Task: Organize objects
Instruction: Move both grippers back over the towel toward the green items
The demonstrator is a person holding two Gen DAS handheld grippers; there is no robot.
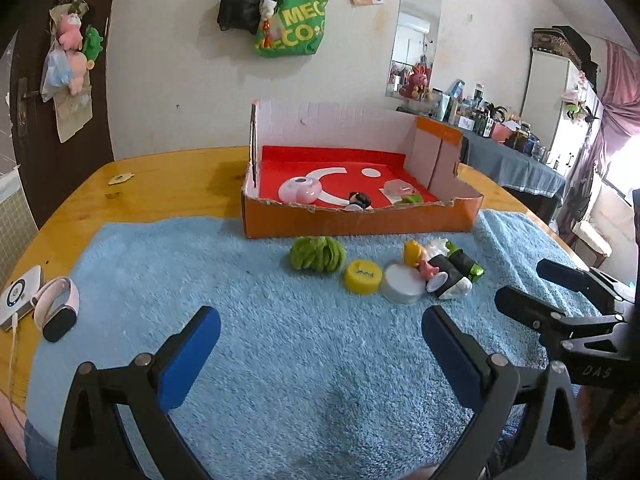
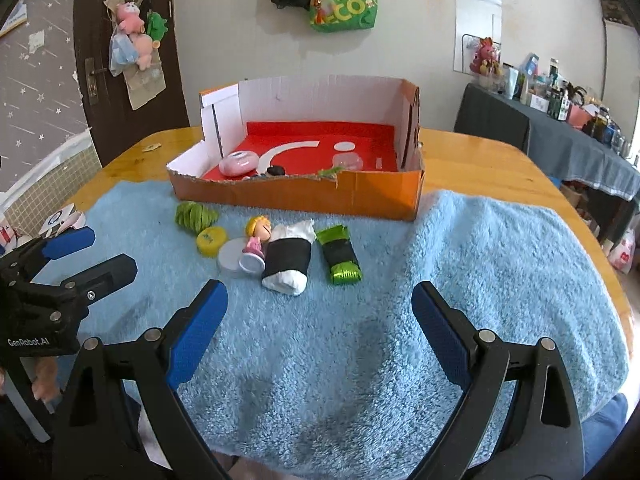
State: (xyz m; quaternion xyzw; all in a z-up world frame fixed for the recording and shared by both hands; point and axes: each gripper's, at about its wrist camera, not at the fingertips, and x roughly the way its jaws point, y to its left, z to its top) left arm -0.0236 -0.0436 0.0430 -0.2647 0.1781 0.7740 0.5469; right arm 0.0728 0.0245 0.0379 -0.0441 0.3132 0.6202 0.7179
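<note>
An open orange box (image 1: 360, 222) (image 2: 296, 196) stands at the far edge of a blue towel (image 1: 280, 340) (image 2: 480, 264). Inside lie a pink round case (image 1: 300, 189) (image 2: 239, 162), a small dark-haired figure (image 1: 357, 201) and a clear pink piece (image 1: 398, 191). In front of it lie a green bundle (image 1: 318, 254) (image 2: 195, 216), a yellow lid (image 1: 363, 276) (image 2: 211, 240), a grey lid (image 1: 402, 283) (image 2: 231, 262), a blonde figurine (image 1: 414, 254) (image 2: 258, 240), a black-and-white roll (image 1: 448, 280) (image 2: 288, 262) and a green-wrapped roll (image 1: 466, 262) (image 2: 340, 256). My left gripper (image 1: 320, 344) and right gripper (image 2: 320, 320) are open, empty, near the towel's front.
A wooden table (image 1: 168, 184) carries the towel. A pink smartwatch (image 1: 56, 306) and a white device (image 1: 20, 296) lie at its left edge. Bags (image 1: 292, 16) hang on the wall behind. A cluttered side table (image 2: 560, 132) stands at the right.
</note>
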